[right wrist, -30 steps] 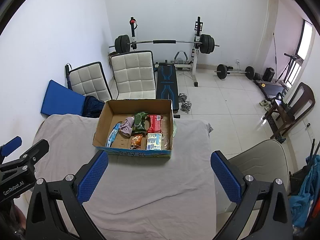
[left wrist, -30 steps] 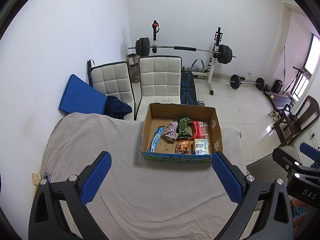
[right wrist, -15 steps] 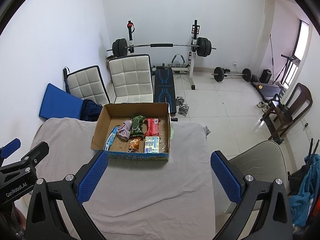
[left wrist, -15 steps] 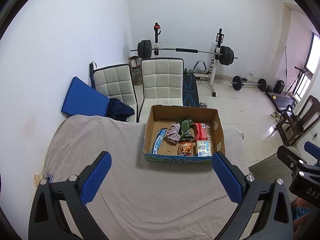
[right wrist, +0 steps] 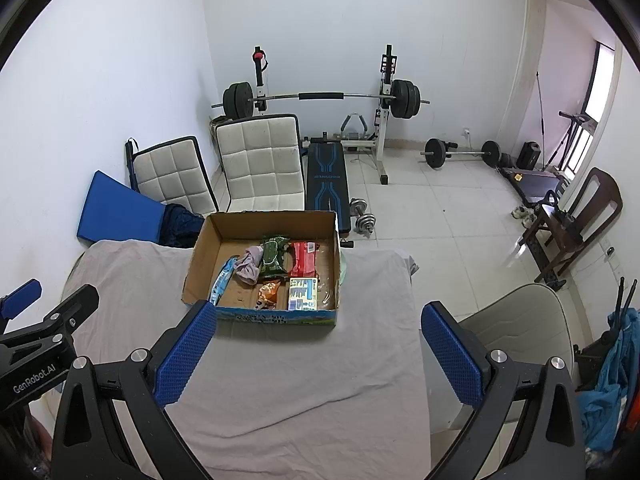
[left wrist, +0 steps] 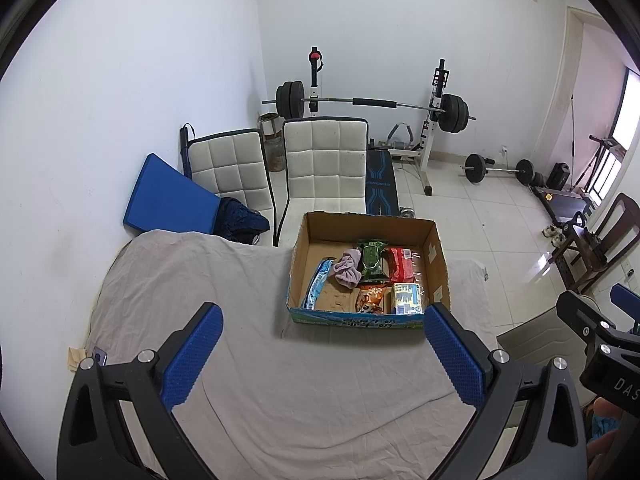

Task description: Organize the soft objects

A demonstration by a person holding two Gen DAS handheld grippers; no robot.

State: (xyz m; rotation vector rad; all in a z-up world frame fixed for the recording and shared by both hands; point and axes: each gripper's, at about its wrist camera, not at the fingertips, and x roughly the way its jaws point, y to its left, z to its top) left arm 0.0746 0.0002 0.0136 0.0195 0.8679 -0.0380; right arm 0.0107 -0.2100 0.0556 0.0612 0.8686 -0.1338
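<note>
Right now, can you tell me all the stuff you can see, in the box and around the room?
cardboard box: one, brown, on the grey sheet.
grey sheet: one, covers the table.
pink cloth: one, crumpled, in the box.
green packet: one, in the box, right of the cloth.
red packet: one, right of the green.
blue packet: one, along the box's left wall.
orange packet: one, near the front wall.
white chairs: two, behind the table.
blue mat: one, against the wall.
barbell: one, on a rack.
left gripper: open, empty.
right gripper: open, empty.
</note>
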